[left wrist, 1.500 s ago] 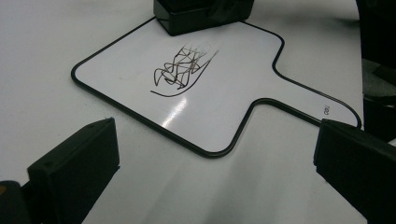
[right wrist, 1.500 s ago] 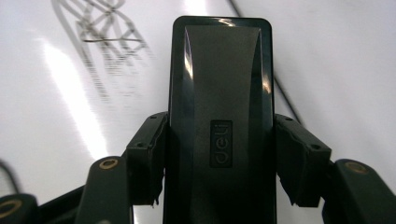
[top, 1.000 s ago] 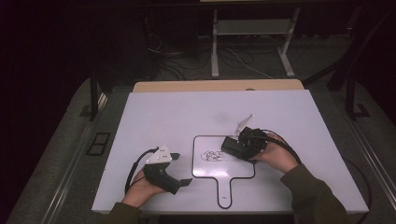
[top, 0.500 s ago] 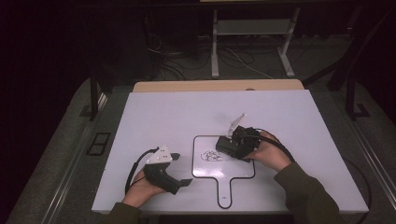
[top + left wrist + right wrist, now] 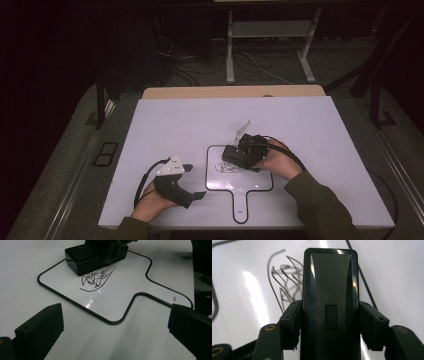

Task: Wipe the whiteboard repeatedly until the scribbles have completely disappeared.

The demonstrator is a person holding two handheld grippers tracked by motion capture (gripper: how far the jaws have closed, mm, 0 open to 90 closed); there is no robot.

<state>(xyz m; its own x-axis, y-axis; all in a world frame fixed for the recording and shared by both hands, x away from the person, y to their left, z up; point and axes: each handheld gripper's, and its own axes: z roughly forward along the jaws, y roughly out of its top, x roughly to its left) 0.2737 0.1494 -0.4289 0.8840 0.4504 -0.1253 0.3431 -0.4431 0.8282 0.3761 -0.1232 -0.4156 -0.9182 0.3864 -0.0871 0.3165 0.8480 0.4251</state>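
1. Black rectangular plastic eraser block (image 5: 329, 305), stamped with a small logo, sits clamped between the jaws of the right gripper (image 5: 245, 152), whose pads press on its two long sides.
2. In the high view this eraser lies at the centre of the frame, flat on the upper part of a white paddle-shaped dry-erase board with a thin black rim (image 5: 260, 180).
3. A tangle of dark scribbled pen lines (image 5: 96, 278) marks the board just beside the eraser; in the left gripper view the eraser's front edge touches the top of the scribble.
4. The board's short handle points toward the lower edge of the high view, and the board rests on a wide white desk (image 5: 175, 125).
5. The left gripper (image 5: 175, 182) rests on the desk at the lower left of the high view, well apart from the eraser, held in a hand.
6. Its jaws stand wide, with nothing between them but bare desk and the board's handle farther off.
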